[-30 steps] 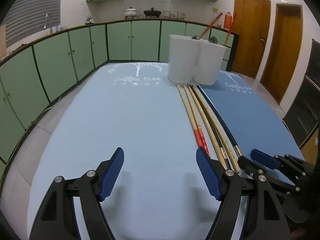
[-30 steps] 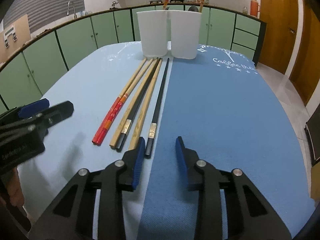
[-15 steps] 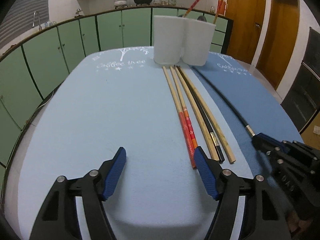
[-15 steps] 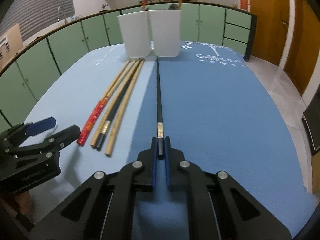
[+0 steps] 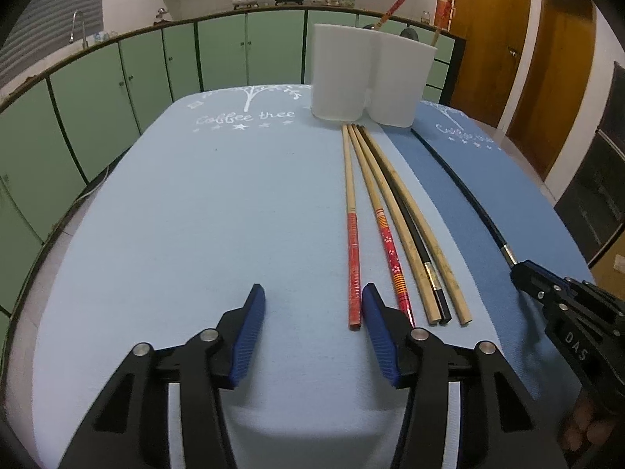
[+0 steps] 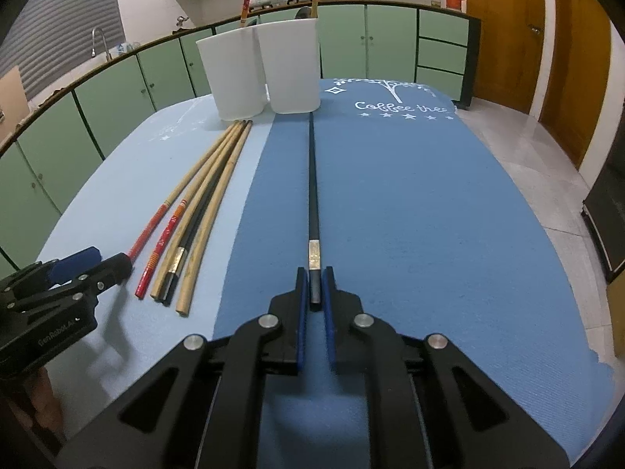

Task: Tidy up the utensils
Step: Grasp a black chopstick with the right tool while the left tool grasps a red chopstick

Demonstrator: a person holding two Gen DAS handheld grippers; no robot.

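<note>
My right gripper (image 6: 313, 273) grips the near end of a black chopstick (image 6: 312, 179) that lies on the dark blue mat (image 6: 410, 215); its jaws are opening slightly, pads still against the stick. My left gripper (image 5: 312, 293) hovers over the light blue mat (image 5: 195, 215), jaws closing. The end of a red-handled chopstick (image 5: 352, 258) lies just inside the right pad, untouched. Beside it lie a second red one (image 5: 390, 250), two bamboo sticks and another black chopstick (image 5: 422, 250). Twin white holders (image 5: 371, 78) stand at the far end with chopsticks in them.
The table (image 6: 547, 265) drops off to a tiled floor on the right. Green cabinets (image 5: 97, 109) curve round the left and back, wooden doors (image 5: 492, 39) stand at the right. A person's hand (image 6: 35, 394) shows under the left gripper.
My right gripper slid right and closed on the black chopstick, pulling it away from the bundle onto the dark mat. The left gripper's jaws narrowed, and its view shifted right toward the red chopsticks.
</note>
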